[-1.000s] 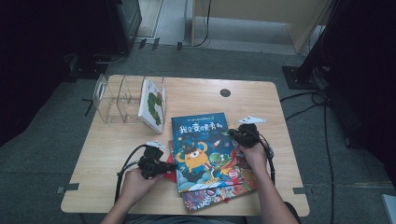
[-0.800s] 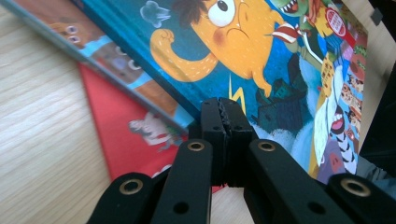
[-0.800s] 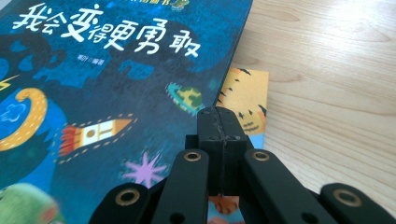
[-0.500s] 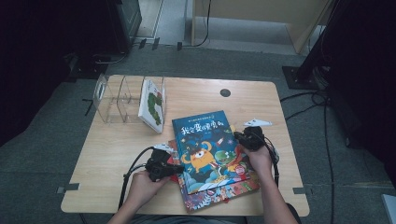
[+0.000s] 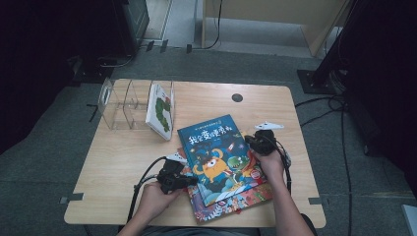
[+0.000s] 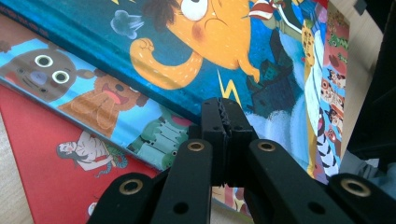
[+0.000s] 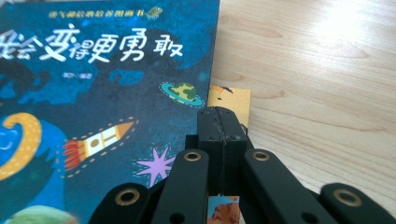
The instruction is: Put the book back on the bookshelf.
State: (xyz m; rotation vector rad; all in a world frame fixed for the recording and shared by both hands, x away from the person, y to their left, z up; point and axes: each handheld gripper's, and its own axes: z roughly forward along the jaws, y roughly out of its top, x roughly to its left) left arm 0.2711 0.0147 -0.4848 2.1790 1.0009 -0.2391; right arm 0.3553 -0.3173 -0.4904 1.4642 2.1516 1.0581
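The blue book (image 5: 220,157) lies face up on top of a small stack (image 5: 231,201) near the front edge of the table (image 5: 113,167), a little right of the middle and turned askew to that edge. The step in hand looks like shifting or squaring this top book: each gripper is set against one of its sides.

The left gripper (image 5: 189,181) has its jaws pressed together with nothing between them; in the left gripper view (image 6: 223,122) the closed tips rest at the blue book's edge, over the covers beneath. The right gripper (image 5: 252,142) is likewise closed and empty, its tips (image 7: 220,126) at the book's right edge, where a yellow corner of a lower book (image 7: 229,100) peeks out.

Next, I judge, the two closed tips must push evenly from both sides to slide or turn the book without dragging the stack along; to lift it toward the clear rack (image 5: 130,105) at the back left corner, where a white book (image 5: 161,110) already stands, the jaws would first have to open.

Both forearms come in from the front edge, hands low and grippers angled down toward the covers.
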